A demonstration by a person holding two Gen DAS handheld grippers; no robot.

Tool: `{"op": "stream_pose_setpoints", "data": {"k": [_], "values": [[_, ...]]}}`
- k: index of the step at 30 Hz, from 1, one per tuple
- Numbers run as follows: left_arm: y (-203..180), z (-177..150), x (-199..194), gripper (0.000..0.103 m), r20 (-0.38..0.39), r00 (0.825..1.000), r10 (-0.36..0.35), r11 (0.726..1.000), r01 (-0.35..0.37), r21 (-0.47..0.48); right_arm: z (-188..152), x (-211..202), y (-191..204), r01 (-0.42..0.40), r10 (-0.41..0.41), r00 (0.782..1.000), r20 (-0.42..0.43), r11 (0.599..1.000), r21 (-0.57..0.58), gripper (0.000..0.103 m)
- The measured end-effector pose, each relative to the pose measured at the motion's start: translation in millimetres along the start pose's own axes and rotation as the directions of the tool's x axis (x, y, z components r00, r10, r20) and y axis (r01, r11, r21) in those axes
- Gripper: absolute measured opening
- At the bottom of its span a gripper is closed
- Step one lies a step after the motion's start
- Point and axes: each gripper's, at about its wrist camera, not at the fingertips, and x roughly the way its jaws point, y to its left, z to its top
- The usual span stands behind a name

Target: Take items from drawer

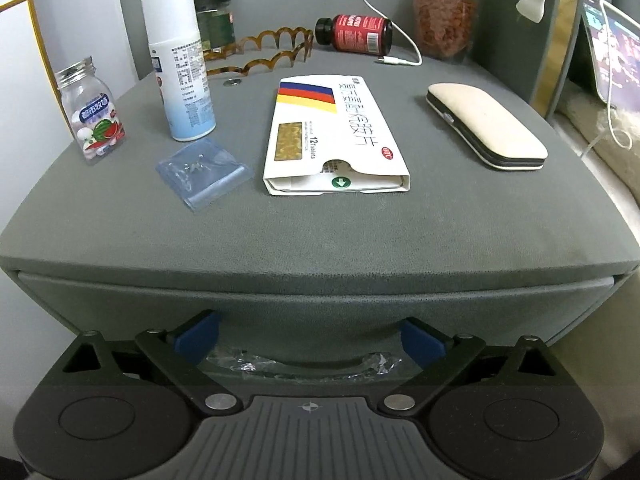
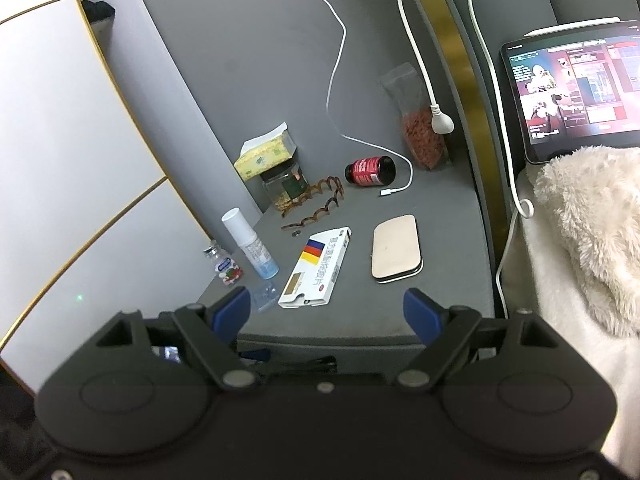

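Behind left hand-held gripper (image 1: 308, 340), half-hidden drawer handle (image 1: 296, 364).

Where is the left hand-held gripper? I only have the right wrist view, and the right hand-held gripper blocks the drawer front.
Observer: The left hand-held gripper is at the drawer front, jaws open on either side of the handle.
Operator: Is the drawer pulled out yet?
Observer: No, it looks shut, tucked under the cabinet top.
Operator: Anything on the handle?
Observer: Crinkled clear plastic wrap clings to it.
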Motion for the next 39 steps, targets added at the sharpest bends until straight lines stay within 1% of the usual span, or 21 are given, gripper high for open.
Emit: {"op": "stream_pose_setpoints", "data": {"k": [2,3,4,5,7,8,10,12,13,14,16,17,19,21,24,26,29,32,34,37,39], "values": [[0,-2,-3,0.097,0.003,1.000,0.001,1.000,-0.001,0.002,0,1,1,0.010,-0.010,1.000,-0.007,1.000,-0.006,0.083],[2,-3,-9,0.097,0.005,1.000,-0.014,1.000,0.014,-0.014,0,2,1,0.015,-0.015,1.000,-0.010,1.000,-0.009,0.083],[7,-2,-21,0.097,0.018,0.998,-0.054,0.998,0.054,-0.033,0,2,2,0.021,-0.021,1.000,-0.012,1.000,-0.012,0.083],[7,-2,-23,0.097,0.021,0.998,-0.060,0.998,0.060,-0.035,0,3,3,0.027,-0.027,1.000,-0.014,1.000,-0.014,0.083],[18,0,-60,0.100,0.072,0.992,-0.101,0.993,0.105,-0.061,0,2,6,0.042,-0.043,0.999,-0.015,0.999,-0.031,0.083],[18,0,-63,0.103,0.079,0.991,-0.104,0.992,0.109,-0.063,0,1,9,0.052,-0.053,0.998,-0.018,0.998,-0.043,0.083],[33,3,-105,0.103,0.153,0.980,-0.126,0.986,0.141,-0.093,1,1,16,0.071,-0.072,0.997,-0.023,0.995,-0.066,0.083],[46,8,-130,0.103,0.188,0.972,-0.141,0.978,0.166,-0.123,2,1,23,0.075,-0.078,0.996,-0.035,0.994,-0.079,0.083],[58,17,-147,0.103,0.203,0.970,-0.137,0.971,0.172,-0.168,4,1,30,0.071,-0.075,0.996,-0.046,0.994,-0.081,0.083],[59,17,-149,0.103,0.204,0.970,-0.135,0.969,0.172,-0.175,8,1,37,0.066,-0.070,0.996,-0.054,0.995,-0.075,0.083],[78,28,-173,0.103,0.194,0.978,-0.080,0.961,0.127,-0.245,19,0,50,0.061,-0.065,0.996,-0.066,0.996,-0.065,0.083],[78,35,-175,0.103,0.184,0.981,-0.067,0.960,0.113,-0.256,25,0,58,0.071,-0.076,0.995,-0.072,0.995,-0.064,0.091],[89,51,-188,0.103,0.103,0.995,-0.019,0.958,0.048,-0.283,39,0,75,0.113,-0.119,0.989,-0.086,0.991,-0.069,0.103],[94,58,-197,0.103,0.076,0.997,-0.006,0.955,0.029,-0.295,49,0,88,0.144,-0.151,0.984,-0.095,0.987,-0.074,0.103],[102,63,-222,0.103,0.116,0.993,0.007,0.959,0.026,-0.282,65,1,116,0.172,-0.183,0.976,-0.114,0.980,-0.102,0.103],[101,67,-240,0.103,0.123,0.992,0.033,0.965,0.001,-0.260,70,-1,132,0.170,-0.185,0.976,-0.111,0.976,-0.139,0.103],[100,71,-254,0.103,0.128,0.991,0.032,0.969,0.001,-0.248,72,-6,150,0.170,-0.191,0.975,-0.110,0.969,-0.179,0.103],[97,69,-263,0.103,0.123,0.992,0.017,0.969,0.014,-0.248,69,-10,155,0.156,-0.176,0.978,-0.113,0.973,-0.168,0.103],[93,68,-264,0.103,0.125,0.992,0.011,0.966,0.022,-0.257,66,-10,157,0.128,-0.154,0.978,-0.141,0.976,-0.178,0.103],[88,62,-263,0.103,0.132,0.991,-0.012,0.956,0.050,-0.288,64,-8,159,0.148,-0.177,0.974,-0.142,0.969,-0.196,0.103],[84,62,-259,0.103,0.122,0.992,-0.011,0.961,0.044,-0.272,63,-8,159,0.168,-0.199,0.970,-0.136,0.964,-0.207,0.103]]}}
